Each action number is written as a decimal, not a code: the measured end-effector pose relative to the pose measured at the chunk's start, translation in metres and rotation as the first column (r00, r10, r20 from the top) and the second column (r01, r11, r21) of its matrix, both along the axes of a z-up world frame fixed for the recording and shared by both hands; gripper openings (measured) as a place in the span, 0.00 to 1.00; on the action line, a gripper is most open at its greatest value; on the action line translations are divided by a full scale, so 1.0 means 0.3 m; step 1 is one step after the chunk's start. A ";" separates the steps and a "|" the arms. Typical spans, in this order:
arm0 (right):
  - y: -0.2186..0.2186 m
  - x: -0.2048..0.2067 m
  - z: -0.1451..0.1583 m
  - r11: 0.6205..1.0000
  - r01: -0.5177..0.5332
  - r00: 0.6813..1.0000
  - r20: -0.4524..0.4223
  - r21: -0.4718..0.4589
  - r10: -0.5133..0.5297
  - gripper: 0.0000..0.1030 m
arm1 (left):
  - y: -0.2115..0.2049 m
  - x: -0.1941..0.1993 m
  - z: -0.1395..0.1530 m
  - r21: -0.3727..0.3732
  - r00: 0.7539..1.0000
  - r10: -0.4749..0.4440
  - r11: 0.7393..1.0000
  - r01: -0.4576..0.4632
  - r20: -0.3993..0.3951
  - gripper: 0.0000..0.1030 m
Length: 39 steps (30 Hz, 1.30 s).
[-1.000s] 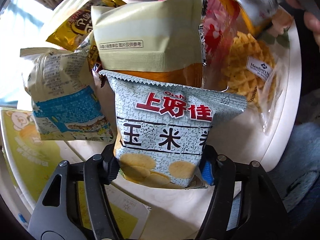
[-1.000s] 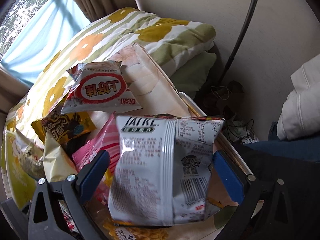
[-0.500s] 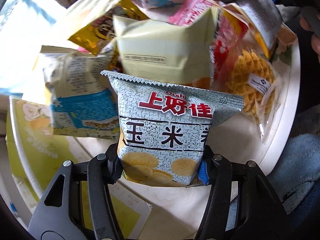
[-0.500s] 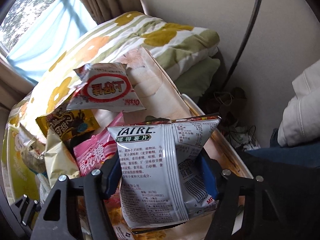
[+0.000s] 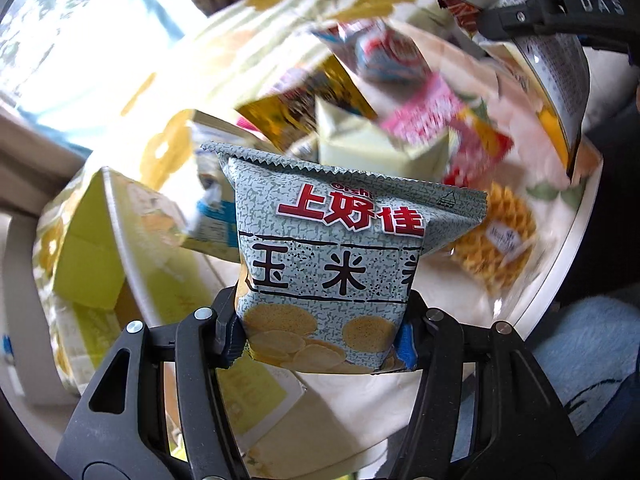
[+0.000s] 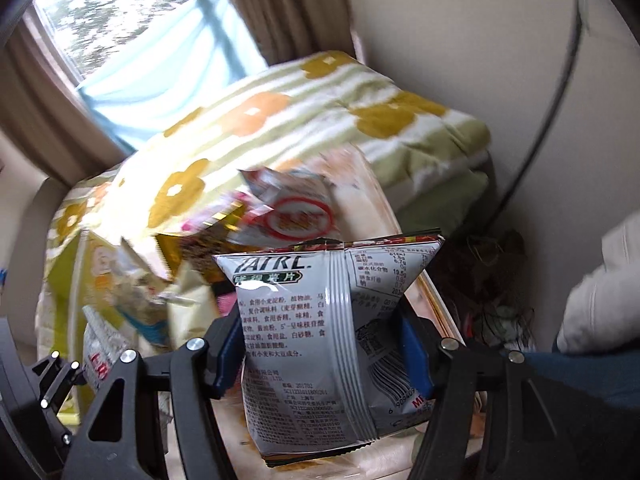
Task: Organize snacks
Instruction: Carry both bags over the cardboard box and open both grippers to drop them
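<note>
The left gripper (image 5: 322,336) has its fingers (image 5: 228,332) pinched onto the lower sides of a grey speckled corn snack bag (image 5: 340,256), red characters across its front and round chips printed near the bottom. The bag stands upright between the pads, its serrated top edge pointing away from the camera, clear of the heap below it.

The right gripper (image 6: 324,356) is closing, its blue-padded fingers (image 6: 414,356) pressed against both flanks of a silver crisp bag (image 6: 320,344) shown back side out, with fine print, a vertical seam and a barcode. In the left wrist view that same bag (image 5: 556,80) hangs at the upper right under the black frame of the other gripper.

Beneath both bags lies a blurred heap of snacks on a round white table (image 5: 568,264): a pale yellow packet (image 5: 372,148), a gold packet (image 5: 292,108), a pink packet (image 5: 424,116), a clear pack of waffle biscuits (image 5: 496,240) near the table's rim, and a white packet with a red ring (image 6: 298,216) farther back. To the left stands an open yellow-green carton (image 5: 96,256). Behind the table a folded blanket (image 6: 320,116) with orange and mustard flowers sits below a curtained window (image 6: 120,32). A blue sleeve (image 5: 592,360) shows at the lower right.
</note>
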State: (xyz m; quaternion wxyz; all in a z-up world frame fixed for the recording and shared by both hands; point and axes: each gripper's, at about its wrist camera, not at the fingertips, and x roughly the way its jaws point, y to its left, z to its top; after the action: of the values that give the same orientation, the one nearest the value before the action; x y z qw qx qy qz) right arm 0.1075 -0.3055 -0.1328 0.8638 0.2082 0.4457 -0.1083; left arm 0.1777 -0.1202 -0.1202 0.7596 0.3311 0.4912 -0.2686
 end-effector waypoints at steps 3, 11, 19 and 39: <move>0.030 0.024 0.063 0.997 -0.069 0.997 0.046 -0.022 0.070 0.60 | 0.031 -0.001 0.077 -0.060 0.997 0.076 0.995 -0.075 0.021 0.52; 0.203 0.137 0.218 0.951 -0.302 0.941 0.142 -0.066 0.308 0.60 | 0.228 0.069 0.280 -0.237 0.928 0.370 0.906 -0.350 0.045 0.52; 0.498 0.225 0.297 0.875 -0.479 0.854 0.191 -0.076 0.484 0.60 | 0.557 0.149 0.366 -0.333 0.805 0.591 0.771 -0.543 0.056 0.52; 1.003 0.503 0.207 0.805 -0.592 0.799 0.106 -0.043 0.592 0.60 | 0.990 0.430 0.017 -0.305 0.742 0.666 0.692 -0.655 -0.081 0.52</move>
State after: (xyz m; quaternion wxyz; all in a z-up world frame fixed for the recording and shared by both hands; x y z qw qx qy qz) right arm 0.2584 -0.0045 -0.0708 0.8793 0.0614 0.4378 0.1771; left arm 0.3067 0.1768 -0.1150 0.8563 0.0125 0.5143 -0.0463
